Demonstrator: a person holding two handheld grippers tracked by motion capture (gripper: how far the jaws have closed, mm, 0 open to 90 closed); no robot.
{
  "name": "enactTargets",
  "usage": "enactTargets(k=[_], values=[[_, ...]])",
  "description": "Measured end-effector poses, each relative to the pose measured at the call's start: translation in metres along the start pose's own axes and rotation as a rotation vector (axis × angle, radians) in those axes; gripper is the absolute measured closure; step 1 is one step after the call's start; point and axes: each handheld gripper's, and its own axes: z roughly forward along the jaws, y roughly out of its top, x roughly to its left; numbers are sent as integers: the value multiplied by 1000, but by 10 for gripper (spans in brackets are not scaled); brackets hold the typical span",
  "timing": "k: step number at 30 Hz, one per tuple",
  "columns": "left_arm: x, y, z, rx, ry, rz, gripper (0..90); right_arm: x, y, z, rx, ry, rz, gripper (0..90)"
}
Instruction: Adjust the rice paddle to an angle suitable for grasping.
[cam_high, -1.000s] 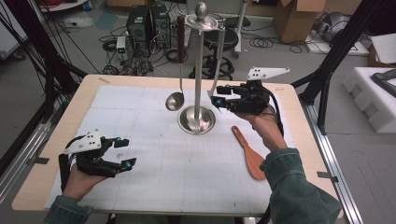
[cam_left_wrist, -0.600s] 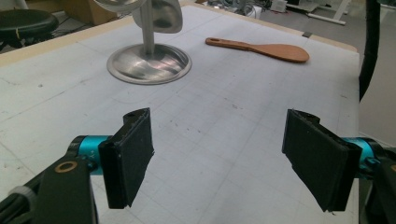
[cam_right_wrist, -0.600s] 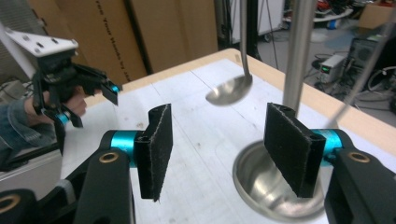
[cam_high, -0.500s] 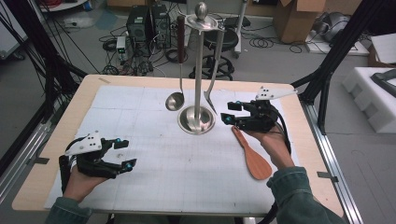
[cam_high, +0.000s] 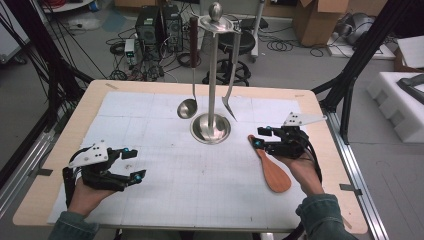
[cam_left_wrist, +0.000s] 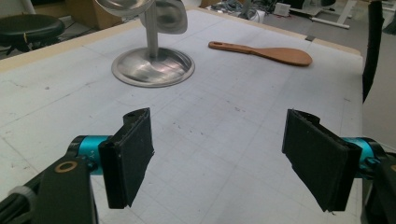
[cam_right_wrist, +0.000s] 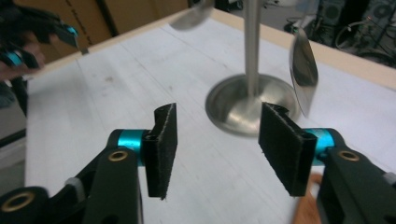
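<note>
Above the wooden spatula's (cam_high: 270, 168) handle on the surface (cam_high: 165, 200), my right tool (cam_high: 256, 137) hangs, jaws just narrowing around nothing; my left tool (cam_high: 134, 164) rests wide, empty.

No text, label, brand, number or sign can be read anywhere in these views. The white mat (cam_high: 165, 175) on the table carries a fine printed grid, but no figures or letters can be made out on it. The cardboard boxes (cam_high: 320, 20) on the floor beyond the table's far edge show no legible print, and the dark equipment cases (cam_high: 160, 25) near them are too small and blurred to read.
</note>
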Motion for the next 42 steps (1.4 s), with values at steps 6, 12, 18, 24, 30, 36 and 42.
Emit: enactTargets(k=[6, 12, 18, 24, 30, 36, 42], values=[[1, -1, 1, 4, 5, -3, 250, -9, -25, -6, 36, -44, 23, 632], [1, -2, 2, 10, 5, -2, 257, -17, -44, -9, 54, -77, 42, 816], [2, -2, 2, 10, 6, -5, 257, -25, -56, -9, 90, -114, 63, 897], [2, -2, 2, 11, 3, -3, 259, -35, -64, -2, 134, -139, 82, 898], [3, -3, 1, 12, 2, -7, 259, -48, -78, 0, 172, -190, 122, 899], [3, -3, 2, 16, 1, -9, 259, -55, -84, 5, 198, -213, 151, 898], [3, -3, 1, 10, -2, -8, 260, -57, -87, 15, 243, -226, 160, 898]])
